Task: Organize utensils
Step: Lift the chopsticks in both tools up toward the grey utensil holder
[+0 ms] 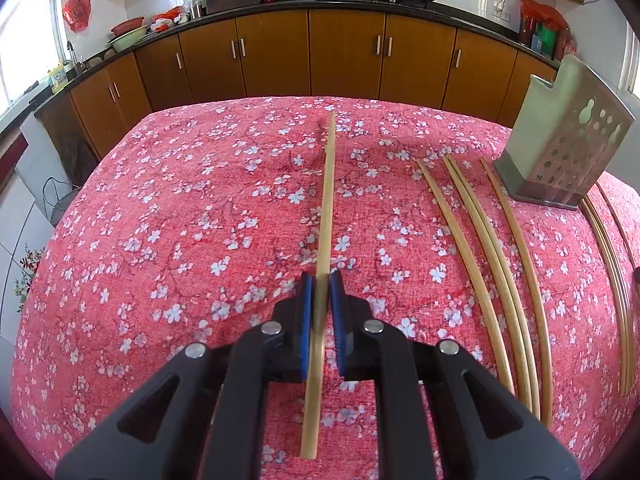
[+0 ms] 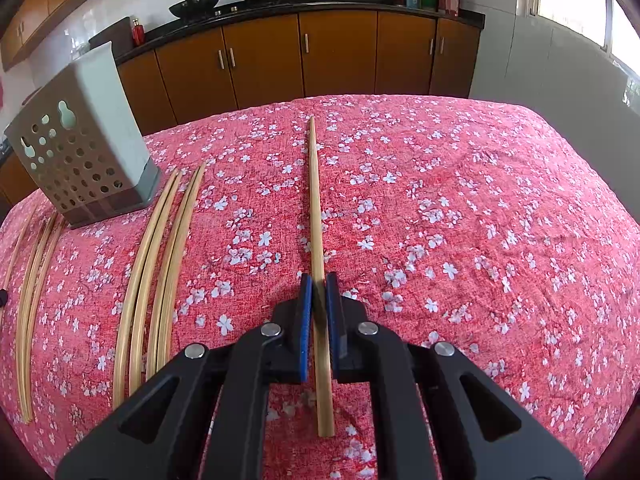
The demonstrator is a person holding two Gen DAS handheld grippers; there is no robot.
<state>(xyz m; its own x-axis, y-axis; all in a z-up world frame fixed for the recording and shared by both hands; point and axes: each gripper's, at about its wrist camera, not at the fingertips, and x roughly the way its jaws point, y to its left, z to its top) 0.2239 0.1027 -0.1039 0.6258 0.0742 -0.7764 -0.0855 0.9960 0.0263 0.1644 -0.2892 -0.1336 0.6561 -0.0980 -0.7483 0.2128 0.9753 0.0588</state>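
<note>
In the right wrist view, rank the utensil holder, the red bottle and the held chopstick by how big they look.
1. Utensil holder: covers the most area.
2. Chopstick in the right gripper: longest, but thin and nearest the lens, so its rank against the holder is unsure.
3. Red bottle: tiny, far back on the counter.

The utensil holder (image 1: 560, 136) stands on the tabletop (image 1: 200, 200), with the kitchen cabinets (image 1: 344, 56) behind it. In the left wrist view, four chopsticks (image 1: 492, 248) lie left of the holder, and one chopstick (image 1: 326, 208) lies farther left. In the right wrist view, four chopsticks (image 2: 160, 264) lie right of the holder (image 2: 84, 140), a lone chopstick (image 2: 317, 216) farther right, more chopsticks (image 2: 32, 304) left of it.
</note>
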